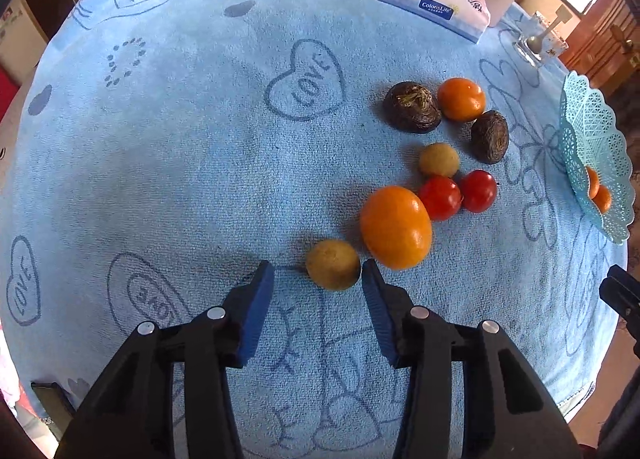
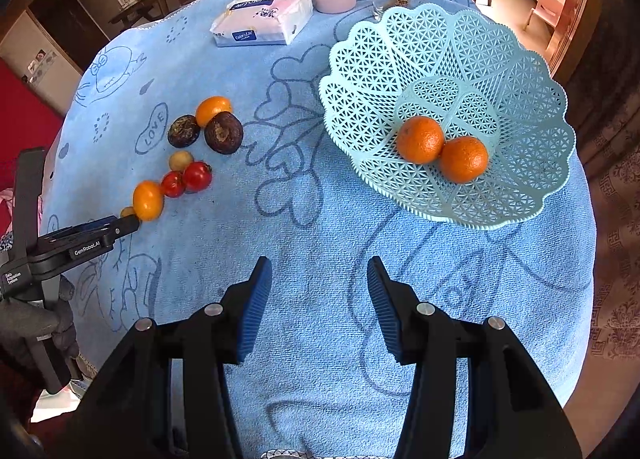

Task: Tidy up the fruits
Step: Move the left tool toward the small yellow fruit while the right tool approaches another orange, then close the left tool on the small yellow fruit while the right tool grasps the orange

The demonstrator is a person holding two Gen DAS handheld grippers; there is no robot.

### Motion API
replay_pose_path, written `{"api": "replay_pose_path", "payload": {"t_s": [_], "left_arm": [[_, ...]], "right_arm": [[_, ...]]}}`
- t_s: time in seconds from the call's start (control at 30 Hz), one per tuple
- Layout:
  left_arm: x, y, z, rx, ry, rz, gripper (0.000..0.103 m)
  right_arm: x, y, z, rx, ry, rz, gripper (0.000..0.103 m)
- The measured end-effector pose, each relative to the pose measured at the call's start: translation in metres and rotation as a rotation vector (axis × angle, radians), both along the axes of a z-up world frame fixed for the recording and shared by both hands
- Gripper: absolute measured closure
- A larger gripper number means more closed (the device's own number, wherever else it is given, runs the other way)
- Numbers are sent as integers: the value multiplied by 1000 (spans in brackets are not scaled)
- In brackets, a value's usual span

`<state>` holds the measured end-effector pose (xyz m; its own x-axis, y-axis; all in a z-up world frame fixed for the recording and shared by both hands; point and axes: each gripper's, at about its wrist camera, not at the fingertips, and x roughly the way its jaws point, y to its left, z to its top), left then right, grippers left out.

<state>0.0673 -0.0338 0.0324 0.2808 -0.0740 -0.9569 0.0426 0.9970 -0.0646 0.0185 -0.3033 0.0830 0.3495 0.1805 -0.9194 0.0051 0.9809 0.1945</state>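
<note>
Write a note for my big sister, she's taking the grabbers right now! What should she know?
Left gripper: jaws open, low over the cloth, with a small yellow-brown fruit just at the tips, nothing gripped.
Right gripper: jaws open, empty, hovering in front of the basket.
Done: two oranges lie in the basket.
Left on the blue cloth: that small fruit, a big orange one, two red tomatoes, another small yellow-brown one, two dark brown fruits and a smaller orange one.
Likely next: close on the small fruit.
</note>
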Motion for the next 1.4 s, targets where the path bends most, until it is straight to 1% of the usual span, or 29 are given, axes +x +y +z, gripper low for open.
{"api": "replay_pose_path", "payload": {"t_s": [0.07, 0.13, 0.2, 0.33, 0.5, 0.83, 1.07, 1.2, 1.4], "left_arm": [[2, -2, -2, -3, 0, -23, 62], [3, -4, -2, -15, 0, -48, 71], [3, -5, -1, -23, -2, -67, 74], [-3, 2, 4, -37, -11, -78, 74], [-12, 22, 18, -50, -34, -50, 74], [-24, 52, 43, -39, -71, -11, 74], [-32, 75, 50, -25, -71, 20, 74], [-32, 84, 50, -21, -70, 28, 74], [-34, 96, 50, -20, -65, 33, 74]], "right_arm": [[0, 7, -1, 1, 5, 6, 52], [0, 13, -3, 3, 10, 13, 52], [0, 20, -5, 6, 16, 19, 52], [2, 34, -8, 13, 22, 34, 52], [7, 57, -9, 27, 26, 69, 52], [31, 114, -13, 81, 35, 160, 52], [48, 155, -23, 112, 58, 208, 52], [58, 172, -31, 107, 71, 215, 52], [69, 187, -38, 78, 67, 211, 52]]}}
